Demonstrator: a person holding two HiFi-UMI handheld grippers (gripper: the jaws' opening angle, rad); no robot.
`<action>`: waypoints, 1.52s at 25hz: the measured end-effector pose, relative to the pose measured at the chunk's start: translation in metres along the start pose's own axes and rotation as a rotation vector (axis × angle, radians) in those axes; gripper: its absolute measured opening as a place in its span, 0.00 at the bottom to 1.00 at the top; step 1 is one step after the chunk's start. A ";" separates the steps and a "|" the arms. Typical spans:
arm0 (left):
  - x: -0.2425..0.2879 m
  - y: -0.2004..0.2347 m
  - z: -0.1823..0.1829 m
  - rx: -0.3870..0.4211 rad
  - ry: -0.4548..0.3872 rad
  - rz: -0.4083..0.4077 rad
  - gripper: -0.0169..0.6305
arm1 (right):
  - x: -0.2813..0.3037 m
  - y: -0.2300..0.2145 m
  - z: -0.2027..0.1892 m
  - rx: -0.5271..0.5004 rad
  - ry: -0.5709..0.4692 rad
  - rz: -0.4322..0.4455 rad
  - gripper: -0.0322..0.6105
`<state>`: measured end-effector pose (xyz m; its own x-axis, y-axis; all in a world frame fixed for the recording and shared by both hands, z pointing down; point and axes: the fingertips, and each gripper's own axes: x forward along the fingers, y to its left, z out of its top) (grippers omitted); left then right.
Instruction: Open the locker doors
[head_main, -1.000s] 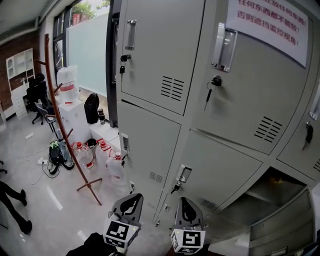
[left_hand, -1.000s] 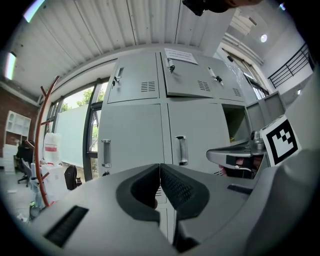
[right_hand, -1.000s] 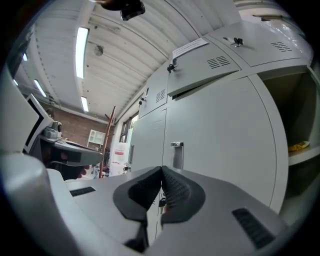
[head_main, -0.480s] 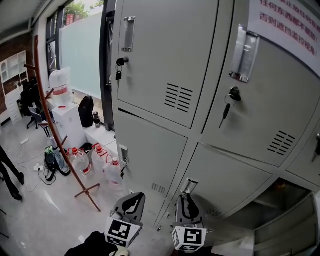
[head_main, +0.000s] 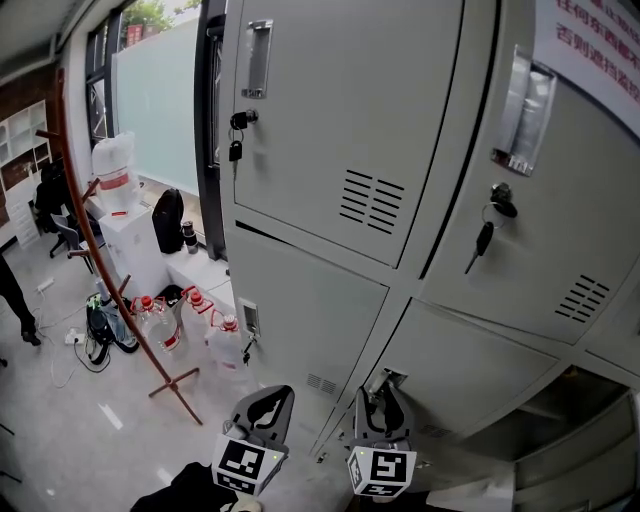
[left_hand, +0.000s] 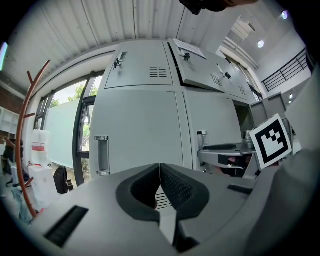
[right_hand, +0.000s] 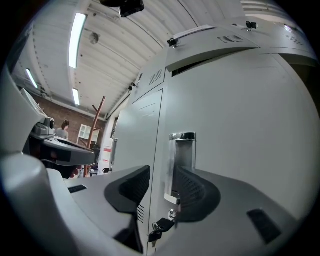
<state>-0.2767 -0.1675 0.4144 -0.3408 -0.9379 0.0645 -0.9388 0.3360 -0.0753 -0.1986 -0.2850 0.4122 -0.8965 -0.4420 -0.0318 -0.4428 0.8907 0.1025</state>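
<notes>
Left gripper (head_main: 268, 396) is held low in front of the grey lockers (head_main: 300, 290), before the bottom of their left column, and its jaws are seen pressed together with nothing caught between them. Just to its right, the right gripper (head_main: 385, 390) is pointed at the lower door (head_main: 470, 360) of the lockers' middle column; its jaws have just been opening and are now spread wide. The chrome handle (right_hand: 182, 160) of that door is framed between the spread jaws in the right gripper view, yet it is not clamped by either pad. A key (right_hand: 159, 231) is left in the lock just below the handle, and the door itself appears shut against the lockers' front. Higher on the lockers, the upper left door (head_main: 330, 110) and the upper middle door (head_main: 560, 230) are shut as well, each with a key hung from its lock. A white notice (head_main: 590, 45) with red print is stuck near the lockers' upper right corner. At the lockers' lower right, a compartment (head_main: 585, 410) is seen standing open
</notes>
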 end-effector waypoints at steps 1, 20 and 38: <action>0.001 0.002 0.000 -0.001 0.001 -0.001 0.06 | 0.002 0.001 -0.001 -0.003 0.004 -0.003 0.31; -0.002 0.018 -0.001 -0.014 -0.028 -0.141 0.06 | -0.014 0.015 -0.003 -0.056 0.054 -0.157 0.28; -0.015 0.004 0.007 0.007 -0.068 -0.376 0.06 | -0.066 0.035 0.001 -0.065 0.079 -0.365 0.27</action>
<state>-0.2752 -0.1527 0.4065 0.0318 -0.9992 0.0230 -0.9973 -0.0332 -0.0652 -0.1551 -0.2249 0.4172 -0.6745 -0.7382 -0.0015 -0.7287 0.6655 0.1617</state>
